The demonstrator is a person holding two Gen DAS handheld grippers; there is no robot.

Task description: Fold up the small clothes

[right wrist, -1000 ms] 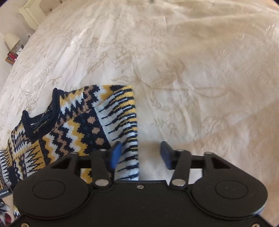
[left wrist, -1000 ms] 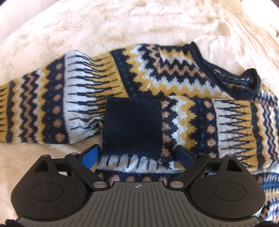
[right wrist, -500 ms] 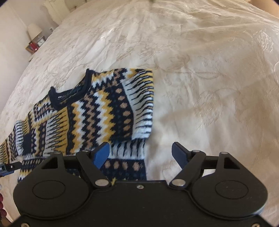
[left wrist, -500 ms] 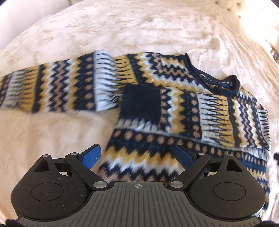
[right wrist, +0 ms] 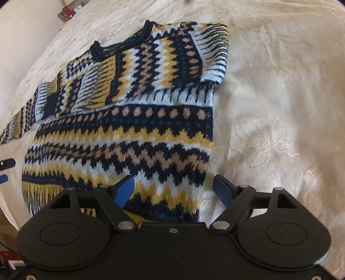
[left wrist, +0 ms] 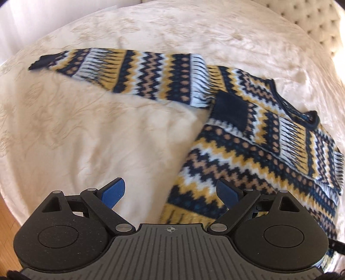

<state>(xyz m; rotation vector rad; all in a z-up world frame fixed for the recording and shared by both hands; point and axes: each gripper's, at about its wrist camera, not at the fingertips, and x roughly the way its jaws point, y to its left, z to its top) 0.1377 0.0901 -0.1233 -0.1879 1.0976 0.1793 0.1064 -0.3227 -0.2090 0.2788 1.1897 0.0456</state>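
A small knitted sweater [right wrist: 120,137] with navy, yellow, tan and white zigzag bands lies flat on a cream bedspread [right wrist: 280,107]. One sleeve is folded across the chest, its navy cuff [left wrist: 231,109] lying on the body. The other sleeve [left wrist: 129,73] stretches out straight to the left. My left gripper [left wrist: 170,191] is open and empty, above the sweater's lower left edge. My right gripper [right wrist: 173,189] is open and empty, over the sweater's lower right part near the hem.
The embroidered bedspread [left wrist: 86,129] spreads all around the sweater. A tufted headboard [left wrist: 319,23] is at the far right of the left wrist view. A nightstand with small items [right wrist: 69,11] stands beyond the bed. The left gripper's fingertips [right wrist: 6,170] show at the right wrist view's left edge.
Both grippers have pulled back from the sweater and risen, so more of it shows. The left gripper has shifted left, off the folded cuff. Both stay open.
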